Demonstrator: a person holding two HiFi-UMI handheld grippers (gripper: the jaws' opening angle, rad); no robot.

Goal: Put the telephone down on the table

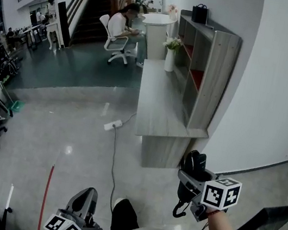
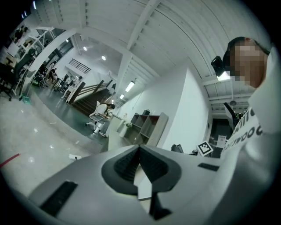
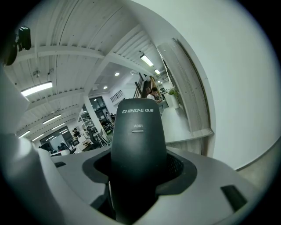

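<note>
A black telephone handset point(image 3: 138, 149) stands upright between the jaws of my right gripper point(image 3: 138, 166), which is shut on it. In the head view that gripper point(image 1: 192, 176) holds the telephone point(image 1: 196, 163) in the air just off the near end of the long grey wooden table point(image 1: 153, 108). My left gripper point(image 1: 85, 199) hangs low at the bottom edge, above the floor and away from the table. Seen along its own jaws, the left gripper point(image 2: 139, 151) has its ridged pads meeting at the tips with nothing between them.
A grey shelf unit point(image 1: 205, 67) stands on the table's right side against the white wall. A white vase of flowers point(image 1: 170, 53) sits at the far end. A power strip point(image 1: 112, 125) and its cable lie on the floor left of the table. A person point(image 1: 121, 28) sits far behind.
</note>
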